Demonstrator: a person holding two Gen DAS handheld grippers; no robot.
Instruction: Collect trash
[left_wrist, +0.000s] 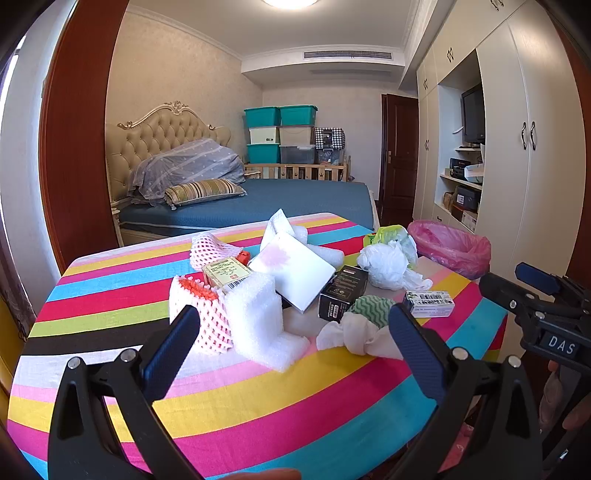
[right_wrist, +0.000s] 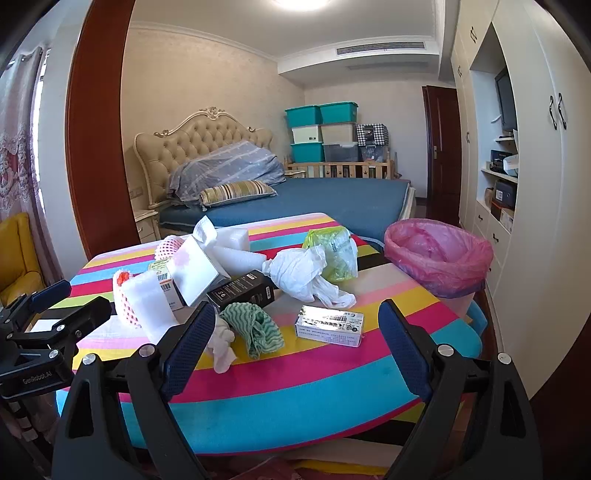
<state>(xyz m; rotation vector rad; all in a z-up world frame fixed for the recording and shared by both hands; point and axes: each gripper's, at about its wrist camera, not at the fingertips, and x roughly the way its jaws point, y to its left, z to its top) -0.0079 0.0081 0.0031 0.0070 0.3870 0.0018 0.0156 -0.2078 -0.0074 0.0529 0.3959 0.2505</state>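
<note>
Both my grippers hang spread wide and empty over the near edge of the striped table (right_wrist: 280, 373): the left gripper (left_wrist: 293, 343) faces the white foam block (left_wrist: 255, 314), the right gripper (right_wrist: 297, 349) the silver carton (right_wrist: 329, 325). Nothing looks collected yet. Around that carton lie the green wavy cloth (right_wrist: 255, 325), black box (right_wrist: 242, 290) and crumpled white bag (right_wrist: 301, 273). Beyond it, off the table's far right corner, the pink-lined bin (right_wrist: 439, 254) shows no trash inside, so I judge the whole pile remains.
</note>
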